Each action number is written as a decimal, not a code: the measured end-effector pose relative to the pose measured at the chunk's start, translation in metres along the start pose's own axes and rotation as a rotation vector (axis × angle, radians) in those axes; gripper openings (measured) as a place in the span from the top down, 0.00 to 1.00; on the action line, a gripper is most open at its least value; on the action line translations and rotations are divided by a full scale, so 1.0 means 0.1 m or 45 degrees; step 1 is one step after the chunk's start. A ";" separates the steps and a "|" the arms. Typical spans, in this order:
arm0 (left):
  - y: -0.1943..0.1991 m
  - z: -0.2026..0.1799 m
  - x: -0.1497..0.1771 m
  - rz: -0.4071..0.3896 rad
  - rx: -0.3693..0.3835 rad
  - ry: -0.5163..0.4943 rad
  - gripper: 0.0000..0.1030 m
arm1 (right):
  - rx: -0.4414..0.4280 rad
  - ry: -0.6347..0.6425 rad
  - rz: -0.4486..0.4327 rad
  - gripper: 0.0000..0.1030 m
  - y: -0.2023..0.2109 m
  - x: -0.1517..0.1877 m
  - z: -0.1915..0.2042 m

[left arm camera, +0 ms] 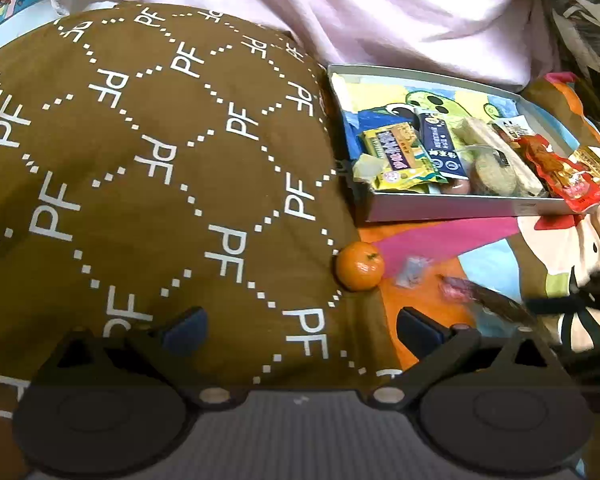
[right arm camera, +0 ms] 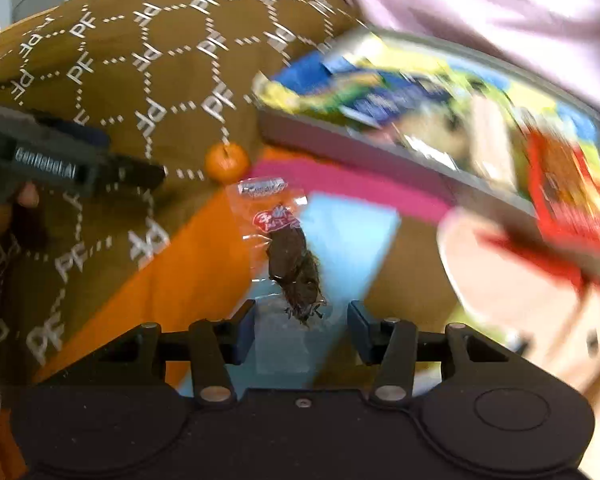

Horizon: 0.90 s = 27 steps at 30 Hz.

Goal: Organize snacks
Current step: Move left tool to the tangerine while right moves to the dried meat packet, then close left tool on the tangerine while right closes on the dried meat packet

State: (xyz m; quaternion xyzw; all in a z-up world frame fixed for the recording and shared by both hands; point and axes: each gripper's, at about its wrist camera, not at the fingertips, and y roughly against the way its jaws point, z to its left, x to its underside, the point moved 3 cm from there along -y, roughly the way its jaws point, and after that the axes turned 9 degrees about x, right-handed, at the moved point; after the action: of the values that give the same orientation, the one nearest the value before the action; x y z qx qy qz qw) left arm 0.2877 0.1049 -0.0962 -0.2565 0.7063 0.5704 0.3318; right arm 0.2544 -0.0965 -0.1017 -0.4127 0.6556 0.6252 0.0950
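A grey box (left arm camera: 452,205) full of snack packets sits at the right, with a red packet (left arm camera: 560,168) over its front corner. A small orange (left arm camera: 359,266) lies below it against the brown pillow (left arm camera: 140,160). A clear packet with a dark snack (right arm camera: 294,260) lies on the colourful sheet, its near end between my right gripper's (right arm camera: 302,330) open fingers. The box (right arm camera: 380,140) is blurred in the right wrist view; the orange (right arm camera: 226,162) shows there too. My left gripper (left arm camera: 300,326) is open and empty over the pillow's edge.
A pink cloth (left arm camera: 380,12) lies behind the box. A small clear wrapper (left arm camera: 412,271) lies near the orange. The left gripper's body (right arm camera: 60,160) shows at the left of the right wrist view. The right gripper's dark tip (left arm camera: 580,300) is at the right edge.
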 end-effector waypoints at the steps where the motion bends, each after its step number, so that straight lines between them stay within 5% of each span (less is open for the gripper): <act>1: 0.00 -0.01 0.01 -0.003 0.002 -0.007 0.00 | 0.002 -0.022 0.017 0.51 0.05 0.09 -0.04; 10: -0.07 -0.17 -0.02 -0.044 0.035 -0.133 0.00 | -0.004 -0.094 0.026 0.42 0.34 0.53 -0.15; 17: -0.29 -0.20 -0.17 -0.038 0.117 -0.178 0.00 | -0.052 -0.095 -0.071 0.28 0.34 0.49 -0.18; 22: -0.52 -0.20 -0.30 -0.011 0.202 -0.206 0.07 | -0.080 -0.051 -0.108 0.29 0.18 0.33 -0.15; 27: -0.65 -0.23 -0.32 0.012 0.247 -0.228 0.26 | -0.081 -0.067 -0.100 0.47 0.03 0.29 -0.12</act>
State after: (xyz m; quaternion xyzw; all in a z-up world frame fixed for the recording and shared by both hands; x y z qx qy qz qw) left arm 0.3526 0.0678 -0.1103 -0.1677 0.7269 0.5216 0.4141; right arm 0.2382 -0.1196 -0.1158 -0.4242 0.6161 0.6521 0.1236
